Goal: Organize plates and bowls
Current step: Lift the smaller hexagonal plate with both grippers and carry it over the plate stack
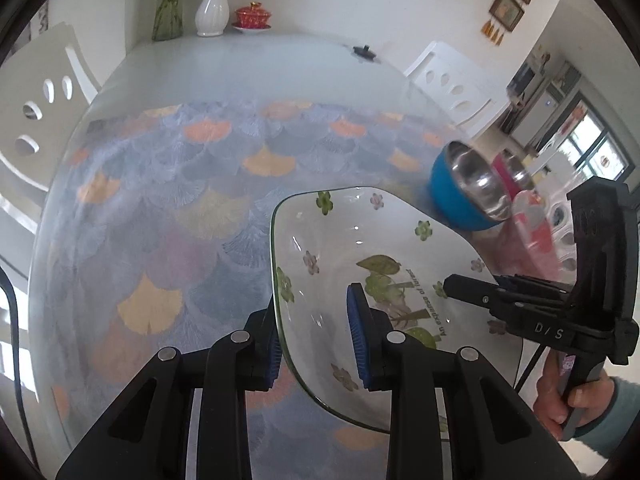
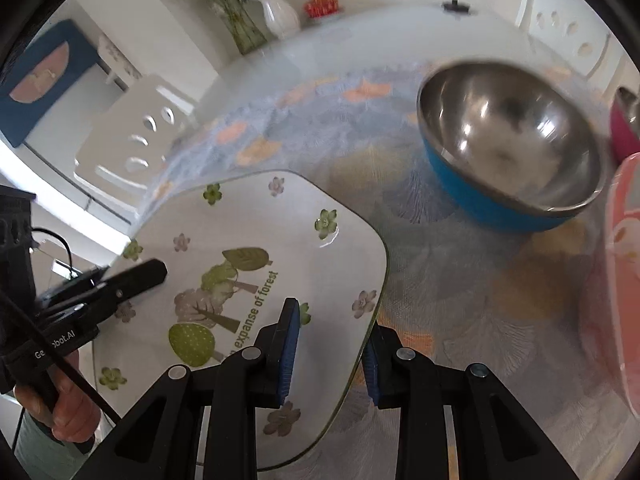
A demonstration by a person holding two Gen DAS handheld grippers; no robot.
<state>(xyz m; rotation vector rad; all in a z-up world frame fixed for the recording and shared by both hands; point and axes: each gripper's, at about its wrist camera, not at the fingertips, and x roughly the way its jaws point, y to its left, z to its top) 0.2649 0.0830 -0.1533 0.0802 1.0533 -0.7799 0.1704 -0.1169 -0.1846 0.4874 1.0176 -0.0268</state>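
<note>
Left gripper (image 1: 316, 336): my jaws straddle the plate's left rim, gap narrow, pads gripping it.
Right gripper (image 2: 330, 354): I clamp the opposite rim the same way.
Plate (image 1: 360, 248): white, rounded-square, tree print, nothing on it, held above the patterned tablecloth (image 1: 168, 200).
Blue bowl (image 2: 508, 140): beyond the plate, steel inside, empty.
Pink bowl (image 2: 624, 128): right of the blue bowl, contents unclear.
</note>
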